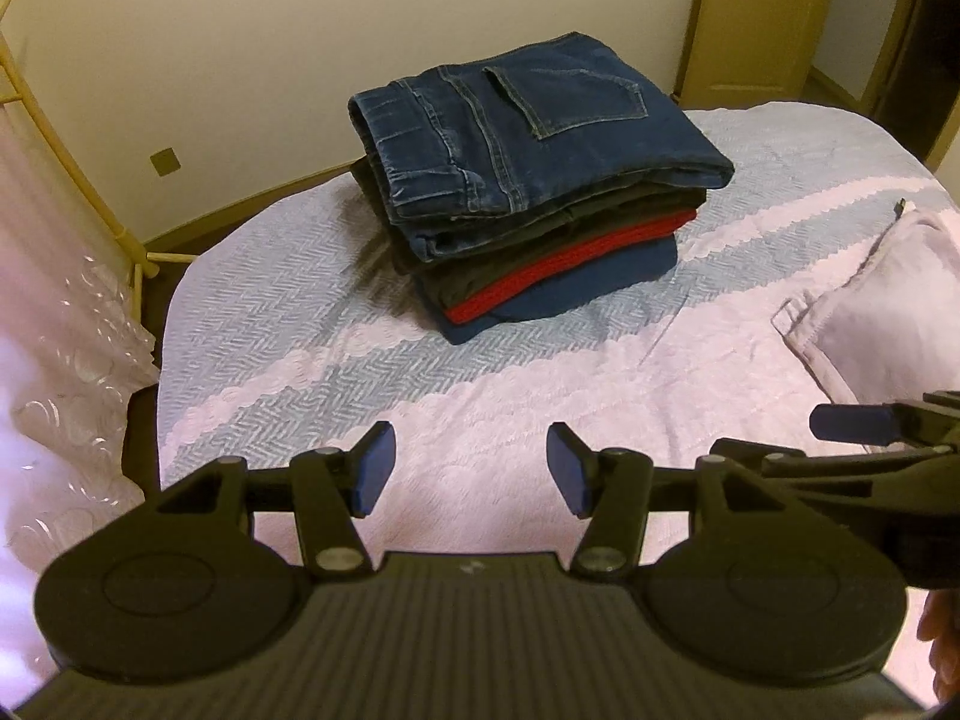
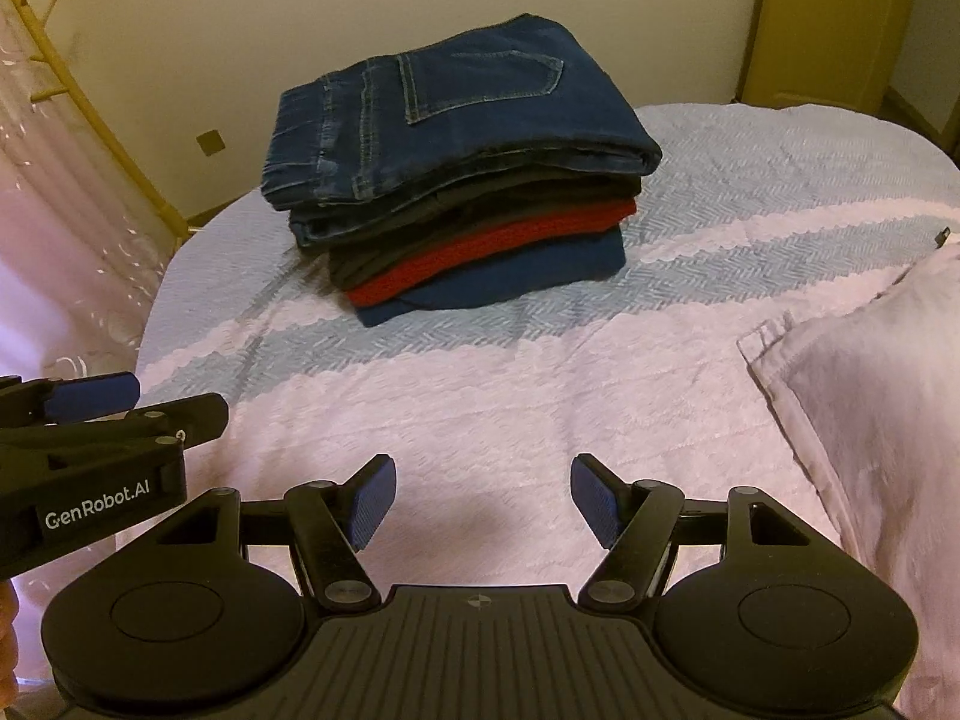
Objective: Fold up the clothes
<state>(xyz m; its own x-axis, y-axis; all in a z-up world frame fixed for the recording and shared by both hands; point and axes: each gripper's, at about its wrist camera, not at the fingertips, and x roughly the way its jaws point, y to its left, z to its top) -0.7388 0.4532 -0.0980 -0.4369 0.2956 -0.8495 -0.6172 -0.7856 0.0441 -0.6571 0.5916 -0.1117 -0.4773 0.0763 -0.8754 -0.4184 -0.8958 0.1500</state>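
A stack of folded clothes stands on the bed ahead: dark blue jeans (image 1: pixel 528 126) on top, then a dark grey piece, a red knit (image 1: pixel 570 264) and a navy piece at the bottom. The jeans (image 2: pixel 456 120) and red knit (image 2: pixel 498 252) also show in the right wrist view. A pale pink garment (image 1: pixel 888 300) lies at the right; it also shows in the right wrist view (image 2: pixel 870 372). My left gripper (image 1: pixel 471 468) is open and empty above the bedspread. My right gripper (image 2: pixel 483 501) is open and empty, beside the left one (image 2: pixel 120 414).
The bed has a pink and blue-grey patterned bedspread (image 1: pixel 300 324). A cream wall (image 1: pixel 300 30) with a small socket stands behind it. A wooden rack with sheer pink fabric (image 1: pixel 54 276) is at the left. A yellowish door (image 1: pixel 762 12) is at the back right.
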